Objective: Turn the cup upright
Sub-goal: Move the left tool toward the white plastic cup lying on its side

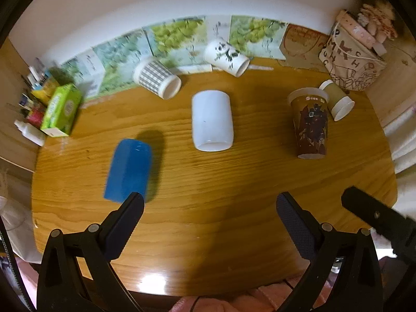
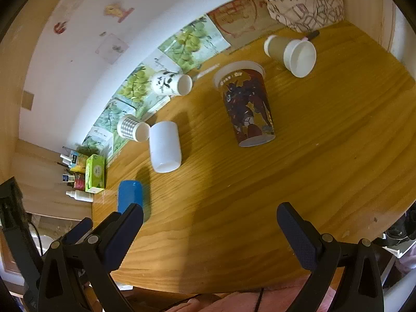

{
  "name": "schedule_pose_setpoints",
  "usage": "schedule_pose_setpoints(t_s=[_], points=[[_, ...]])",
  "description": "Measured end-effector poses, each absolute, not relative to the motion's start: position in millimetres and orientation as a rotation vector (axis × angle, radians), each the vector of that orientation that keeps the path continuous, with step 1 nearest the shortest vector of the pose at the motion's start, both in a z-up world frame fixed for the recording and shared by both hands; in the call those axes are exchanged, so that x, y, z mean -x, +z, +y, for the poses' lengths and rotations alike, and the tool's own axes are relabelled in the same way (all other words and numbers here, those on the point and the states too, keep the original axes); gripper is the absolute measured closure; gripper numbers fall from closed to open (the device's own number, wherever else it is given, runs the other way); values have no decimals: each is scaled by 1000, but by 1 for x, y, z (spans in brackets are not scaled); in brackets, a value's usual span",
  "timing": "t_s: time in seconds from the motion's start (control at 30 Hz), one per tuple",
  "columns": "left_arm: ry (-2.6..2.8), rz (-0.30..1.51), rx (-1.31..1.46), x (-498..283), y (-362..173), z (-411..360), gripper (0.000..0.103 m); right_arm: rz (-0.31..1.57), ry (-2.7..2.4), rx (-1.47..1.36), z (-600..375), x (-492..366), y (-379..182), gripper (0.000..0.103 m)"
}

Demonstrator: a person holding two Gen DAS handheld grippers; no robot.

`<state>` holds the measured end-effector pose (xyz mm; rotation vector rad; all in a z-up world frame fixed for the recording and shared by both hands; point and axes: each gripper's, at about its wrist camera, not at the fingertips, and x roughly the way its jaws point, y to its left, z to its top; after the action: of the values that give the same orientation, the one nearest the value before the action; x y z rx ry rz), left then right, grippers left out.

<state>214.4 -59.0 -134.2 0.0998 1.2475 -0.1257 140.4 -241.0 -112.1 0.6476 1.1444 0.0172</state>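
Note:
Several cups lie on their sides on the wooden table. A blue cup lies near my left gripper's left finger; it also shows in the right wrist view. A plain white cup lies mid-table. A dark printed paper cup lies to the right. A checked cup, a panda cup and a tan paper cup lie farther back. My left gripper and right gripper are open and empty above the table's near edge.
A green box and small bottles crowd the left back corner. A printed bag stands at the back right. Picture cards lean along the wall. The right gripper's body shows at the right in the left wrist view.

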Motion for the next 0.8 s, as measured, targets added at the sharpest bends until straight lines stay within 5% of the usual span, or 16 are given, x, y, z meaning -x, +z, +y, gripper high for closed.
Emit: schedule_pose_setpoints(t_s=[0.8], points=[[-15,1409,-19,-332,-201,-82,2,1311,171,-686,-276,-206,-156,0]])
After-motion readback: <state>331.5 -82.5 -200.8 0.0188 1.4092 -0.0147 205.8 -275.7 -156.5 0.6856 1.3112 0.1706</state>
